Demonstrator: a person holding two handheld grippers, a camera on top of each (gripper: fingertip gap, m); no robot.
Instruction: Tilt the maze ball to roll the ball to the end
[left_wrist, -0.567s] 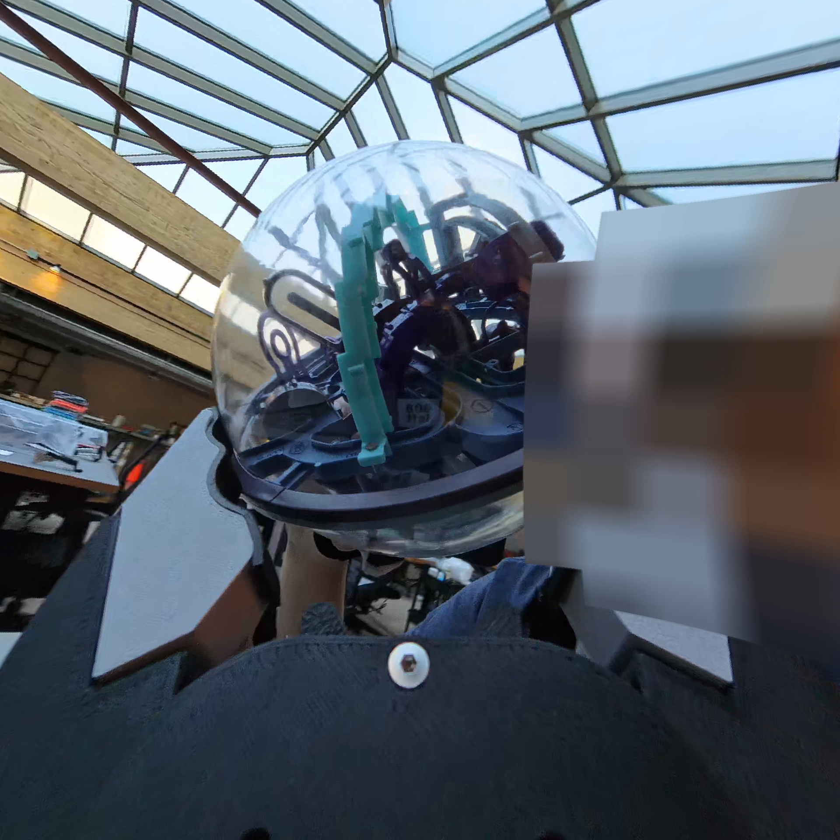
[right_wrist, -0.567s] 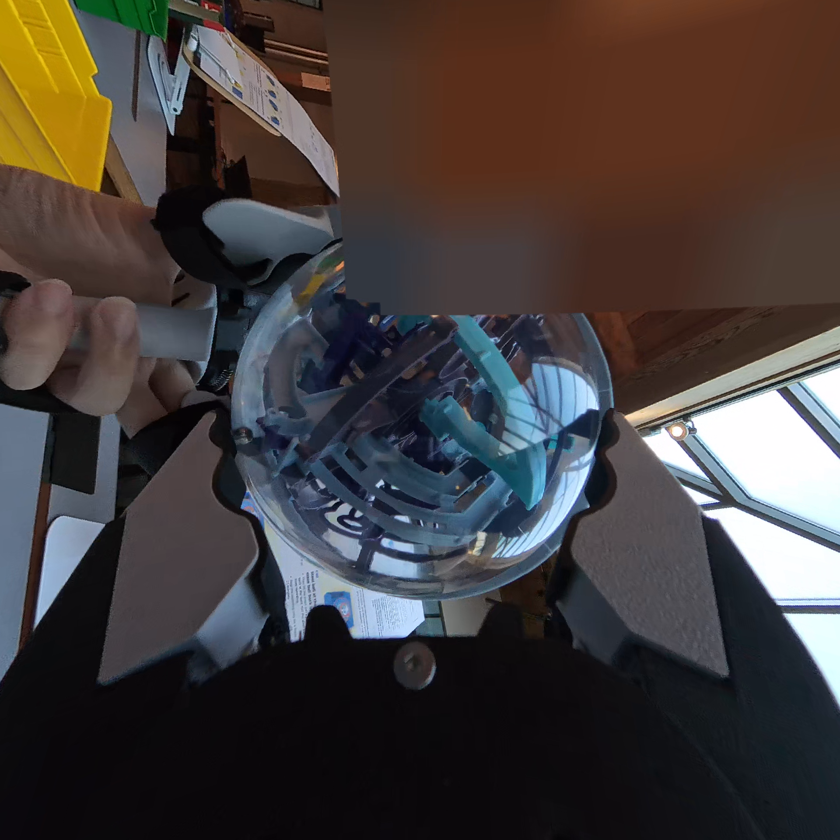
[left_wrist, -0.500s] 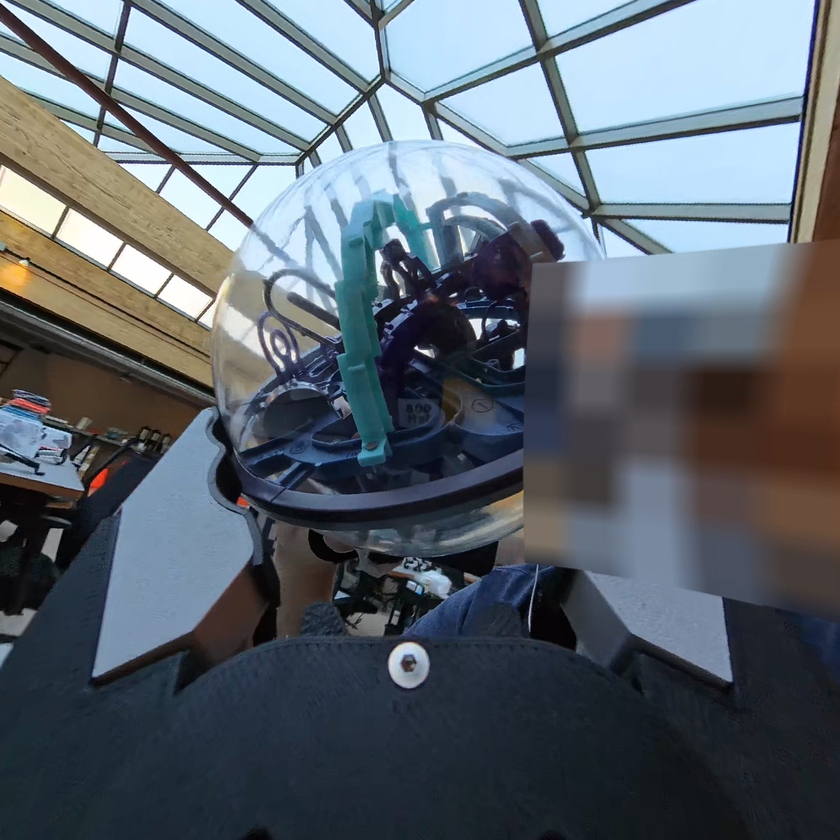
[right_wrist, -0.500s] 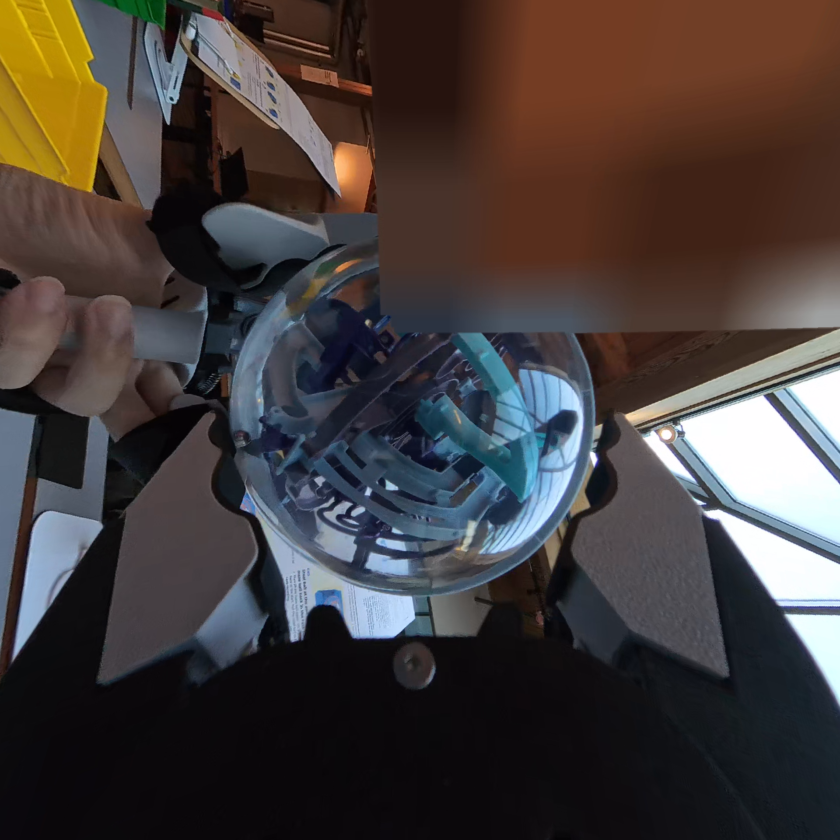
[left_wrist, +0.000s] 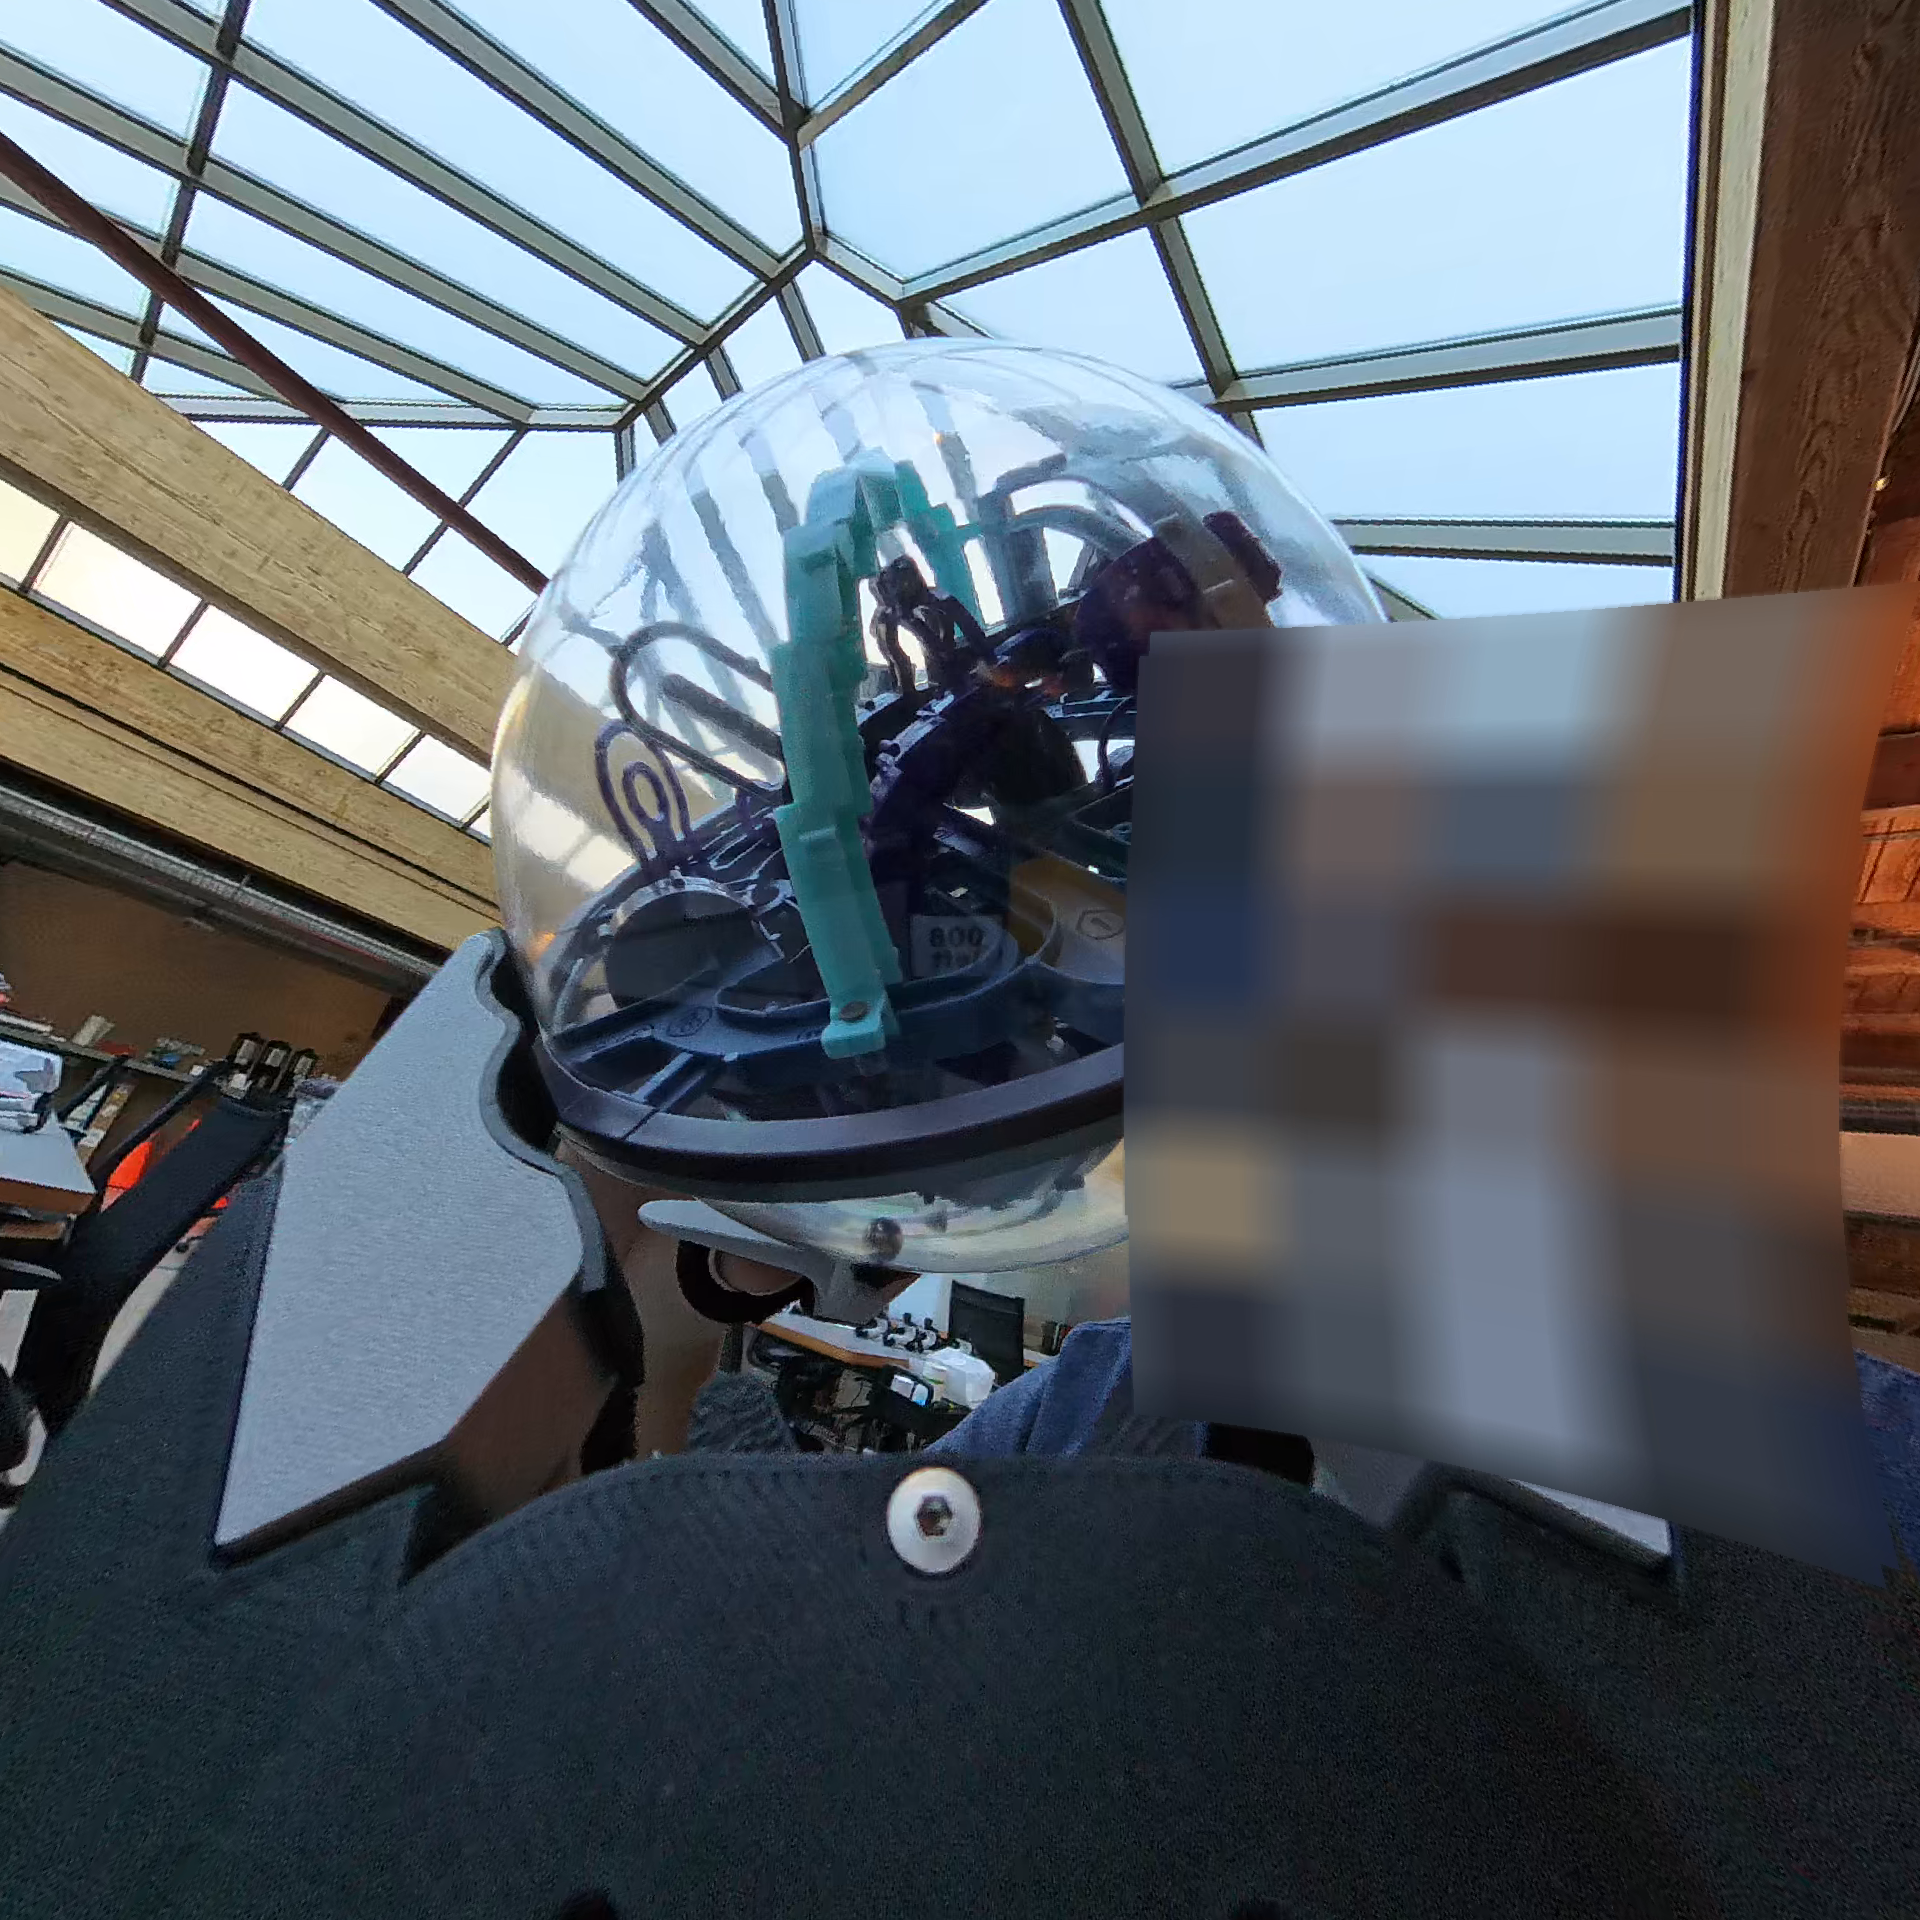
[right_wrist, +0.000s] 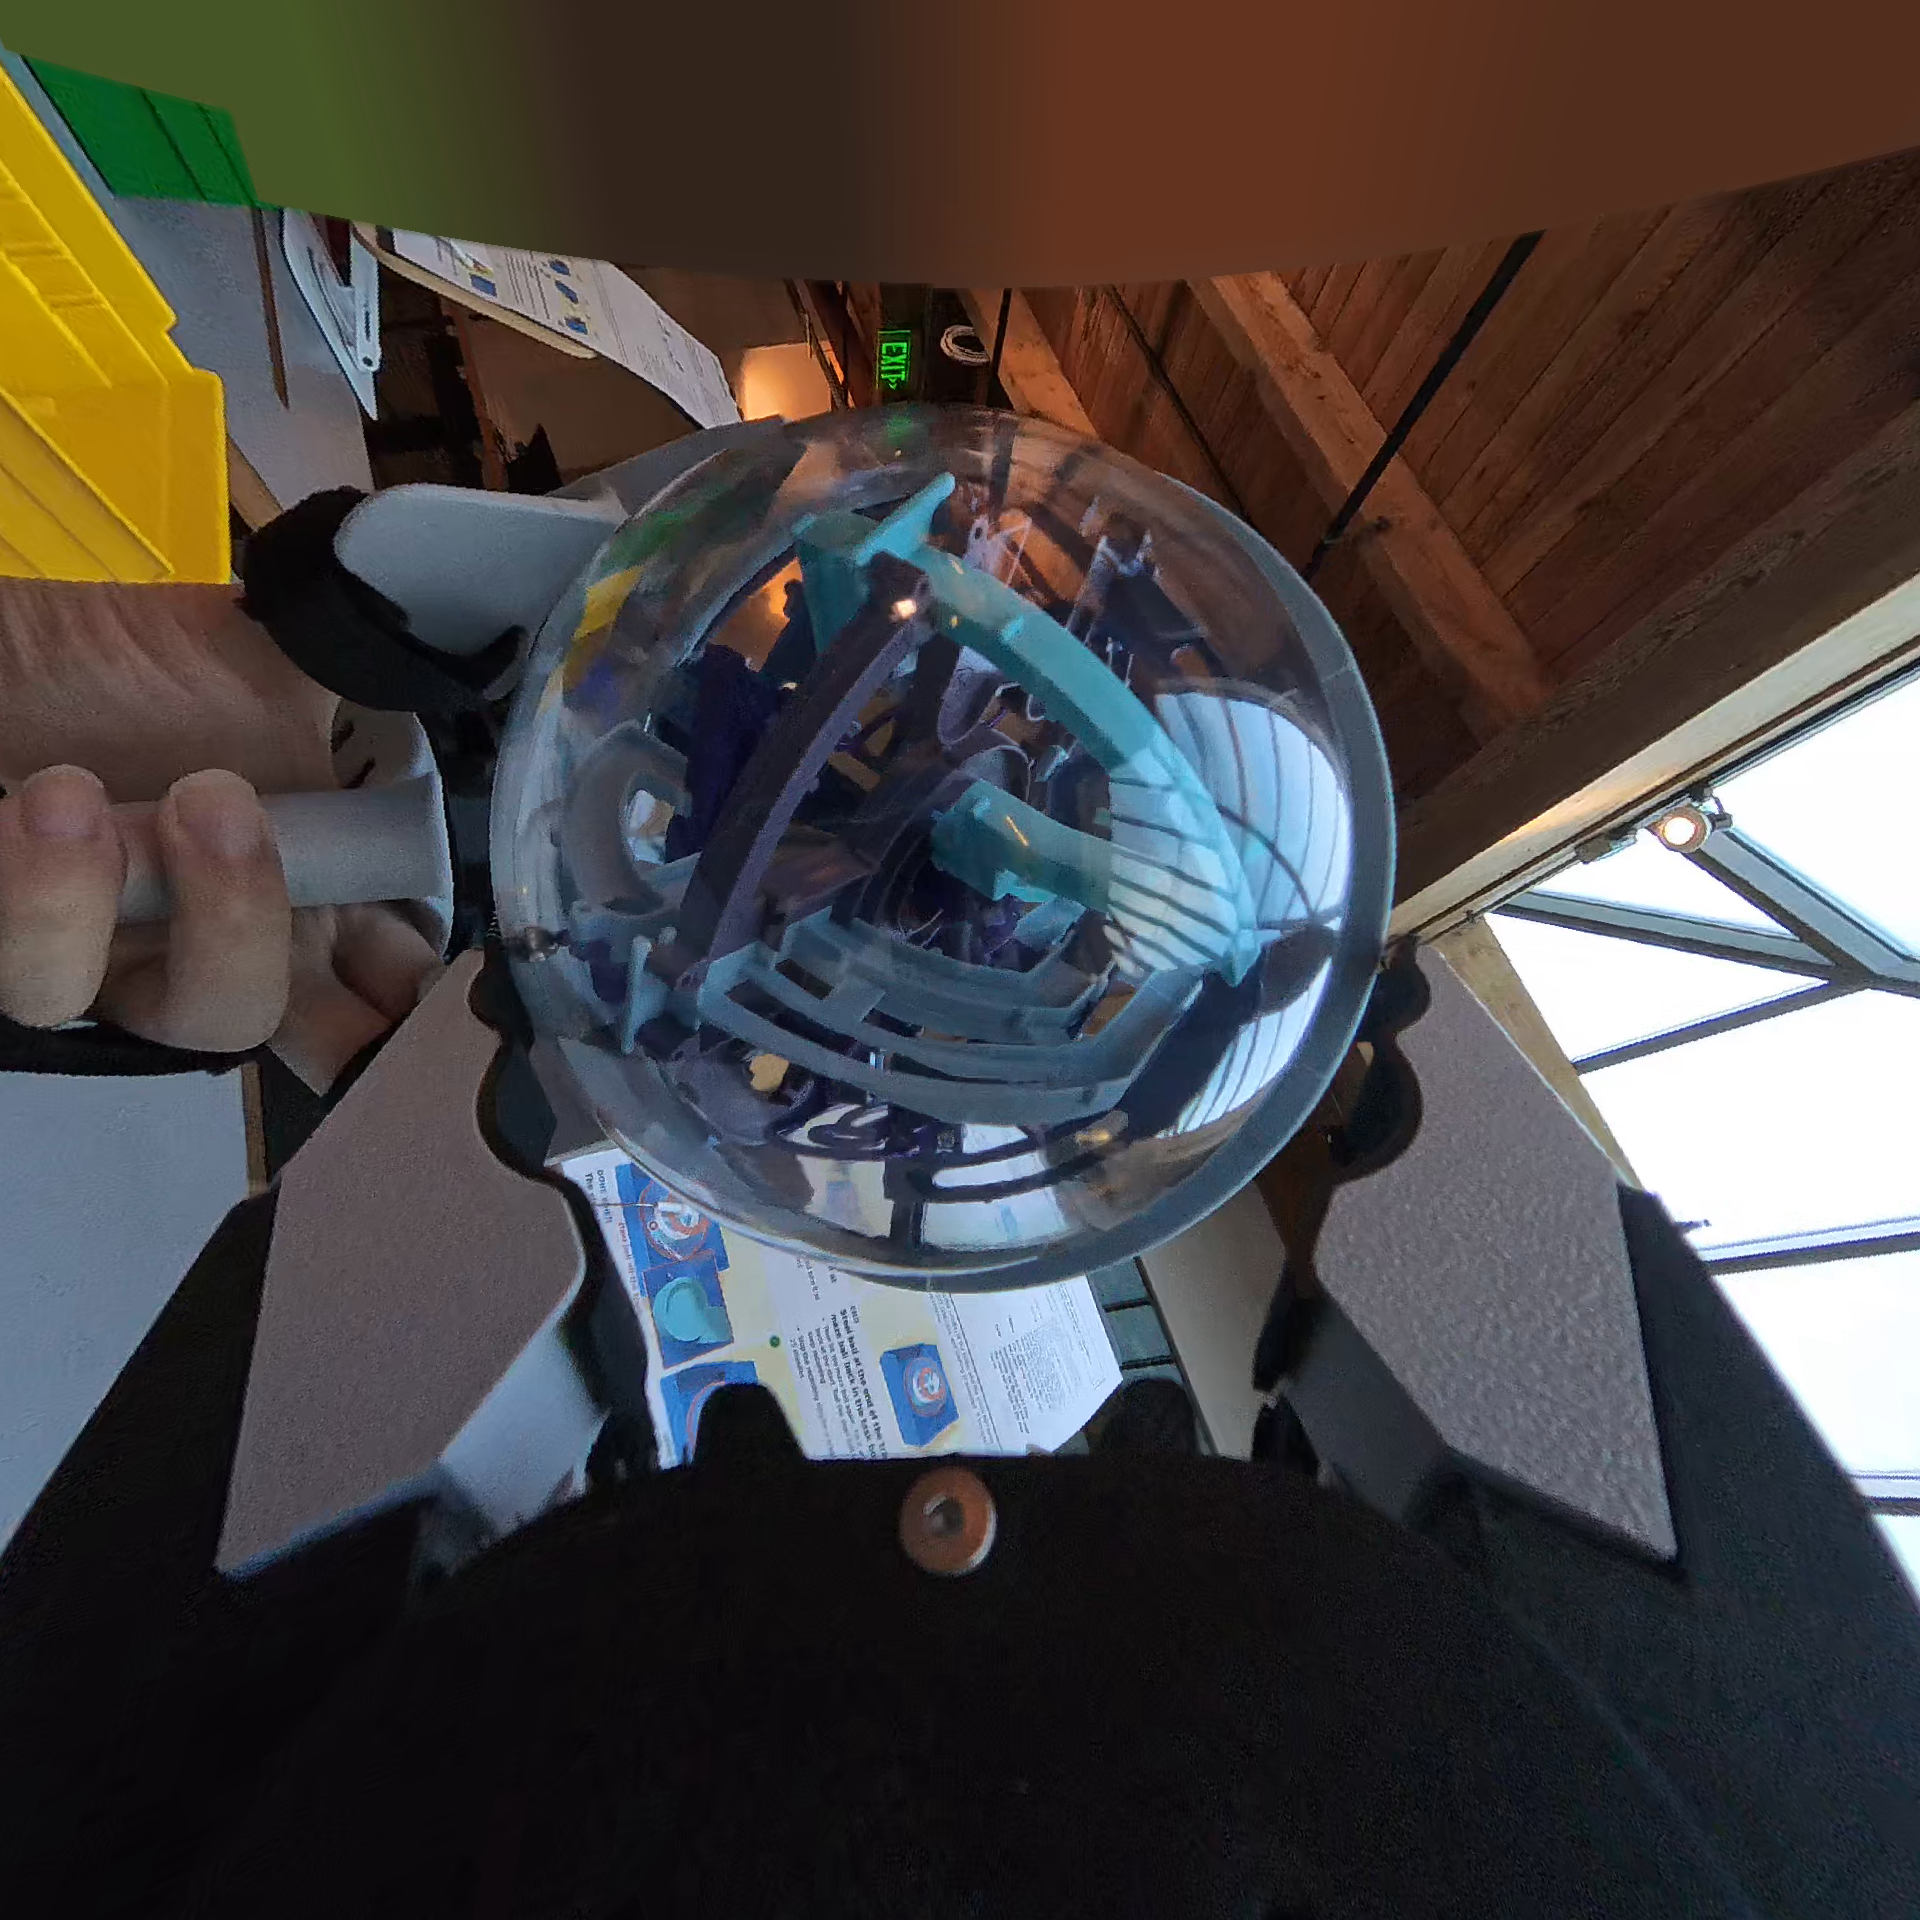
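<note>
The maze ball (left_wrist: 831, 790) is a clear sphere with teal, purple and dark blue tracks inside and a black ring around its middle. It is held up in the air between both grippers. My left gripper (left_wrist: 935, 1049) is shut on it; the left finger (left_wrist: 405, 1195) presses on the ring, and the right finger is hidden behind a blurred patch. My right gripper (right_wrist: 940, 977) is shut on the same maze ball (right_wrist: 935, 852), with a finger on each side. A small steel ball (left_wrist: 885, 1232) lies low against the shell.
A person's hand (right_wrist: 156, 883) holds the left gripper's handle at the left. A yellow bin (right_wrist: 94, 416) and a green bin (right_wrist: 145, 145) stand on a grey table. An instruction sheet (right_wrist: 883, 1361) lies below the sphere. A glass roof (left_wrist: 935, 156) is overhead.
Both views have swung. In the right wrist view the sphere has turned: the teal track moved from the lower right to the top. The grip of both grippers is unchanged.
</note>
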